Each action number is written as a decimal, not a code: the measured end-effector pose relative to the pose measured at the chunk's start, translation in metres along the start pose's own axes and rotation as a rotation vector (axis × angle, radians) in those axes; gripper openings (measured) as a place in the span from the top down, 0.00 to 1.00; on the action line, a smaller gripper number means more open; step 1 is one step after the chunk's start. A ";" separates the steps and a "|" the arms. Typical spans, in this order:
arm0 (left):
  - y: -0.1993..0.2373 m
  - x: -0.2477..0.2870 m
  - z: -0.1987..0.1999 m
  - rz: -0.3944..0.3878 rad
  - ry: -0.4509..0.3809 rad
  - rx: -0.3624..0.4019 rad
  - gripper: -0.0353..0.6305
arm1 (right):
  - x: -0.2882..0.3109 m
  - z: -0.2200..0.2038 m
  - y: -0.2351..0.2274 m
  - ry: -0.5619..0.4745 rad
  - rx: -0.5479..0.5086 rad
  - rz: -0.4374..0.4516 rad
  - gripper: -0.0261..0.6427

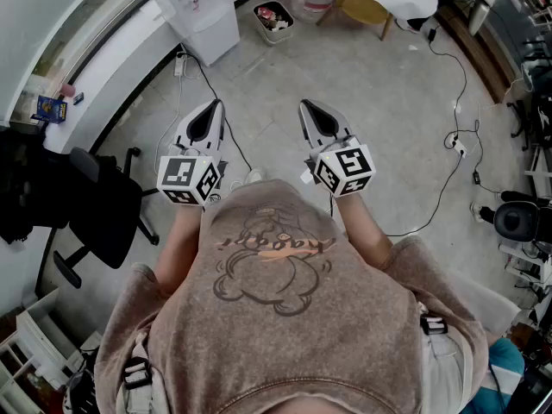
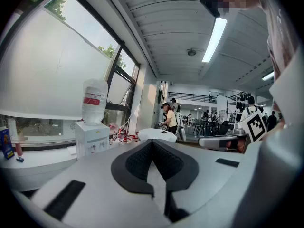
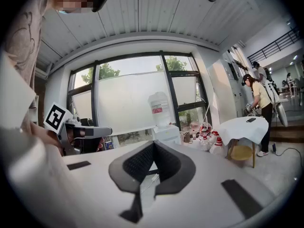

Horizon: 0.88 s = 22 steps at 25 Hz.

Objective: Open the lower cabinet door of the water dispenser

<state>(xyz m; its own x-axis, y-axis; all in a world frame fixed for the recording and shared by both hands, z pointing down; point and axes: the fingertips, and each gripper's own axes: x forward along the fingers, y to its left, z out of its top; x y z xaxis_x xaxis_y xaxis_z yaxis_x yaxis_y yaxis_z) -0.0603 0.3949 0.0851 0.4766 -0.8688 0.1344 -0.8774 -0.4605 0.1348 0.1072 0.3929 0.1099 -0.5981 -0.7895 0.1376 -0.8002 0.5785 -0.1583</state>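
Pointing level across the floor, left gripper and right gripper are both closed and empty — the water dispenser stands well apart, by the window.

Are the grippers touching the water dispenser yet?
No, the left gripper and right gripper are over the floor, well short of the dispenser.

Head cam looks steeply down from overhead; both gripper cams face level fwd, side by side. All 3 share the far water dispenser.
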 end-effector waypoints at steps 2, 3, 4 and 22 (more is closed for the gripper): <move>-0.002 0.001 0.000 0.001 0.001 0.003 0.93 | -0.001 0.001 -0.002 -0.004 0.003 -0.004 0.95; -0.003 0.001 0.000 0.002 0.002 0.003 0.93 | -0.002 0.001 -0.002 -0.005 0.004 -0.005 0.95; -0.004 0.001 -0.001 0.004 0.004 0.003 0.93 | -0.004 0.001 -0.003 -0.006 0.005 -0.003 0.95; -0.017 0.042 -0.025 0.059 0.039 0.029 0.93 | -0.013 -0.043 -0.048 0.033 0.059 0.016 0.95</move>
<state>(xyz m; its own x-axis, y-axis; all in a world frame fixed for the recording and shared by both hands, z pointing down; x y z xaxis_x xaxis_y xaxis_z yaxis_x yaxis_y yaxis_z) -0.0238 0.3711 0.1126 0.4253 -0.8870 0.1796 -0.9050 -0.4143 0.0971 0.1516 0.3841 0.1580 -0.6125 -0.7727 0.1669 -0.7872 0.5768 -0.2182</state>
